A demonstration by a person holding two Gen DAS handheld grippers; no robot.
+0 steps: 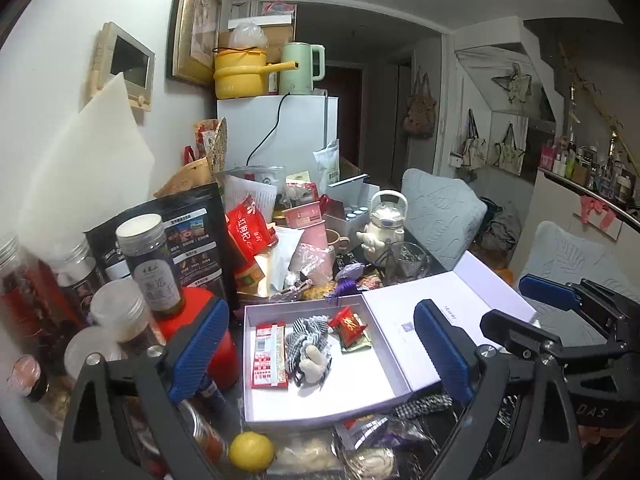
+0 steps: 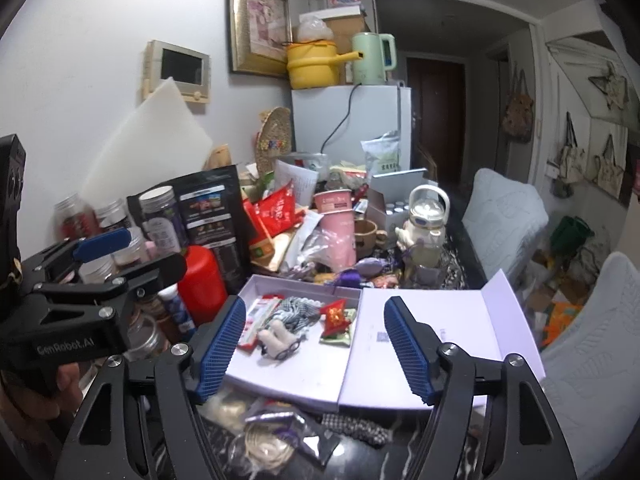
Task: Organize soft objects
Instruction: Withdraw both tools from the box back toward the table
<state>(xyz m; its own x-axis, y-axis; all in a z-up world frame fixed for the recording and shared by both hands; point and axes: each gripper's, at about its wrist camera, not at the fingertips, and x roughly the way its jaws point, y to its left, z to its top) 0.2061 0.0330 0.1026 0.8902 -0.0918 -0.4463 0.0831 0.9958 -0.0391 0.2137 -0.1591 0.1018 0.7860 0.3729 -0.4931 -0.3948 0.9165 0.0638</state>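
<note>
Both tongs hung wide and empty over the box!
The white box (image 1: 256, 364) held a checked plush toy (image 1: 308, 344), a red packet (image 1: 270, 356) and red sweets (image 1: 347, 322); left tongs (image 1: 320, 356) and right tongs (image 2: 316, 350) gripped nothing.

Setting: a lived-in home, dining corner opening onto a hallway. A gilt-framed picture (image 2: 260, 20) is hanging on the wall beside an intercom panel (image 2: 178, 70). A small white fridge (image 2: 352, 124) is carrying a yellow pot (image 2: 312, 64) and a green kettle (image 2: 372, 58). Snack bags, jars and a teapot (image 2: 426, 216) are crowding the bench (image 2: 400, 456). Cushioned chairs (image 2: 504, 208) are standing alongside; tote bags (image 2: 608, 160) are hanging on the far wall.
</note>
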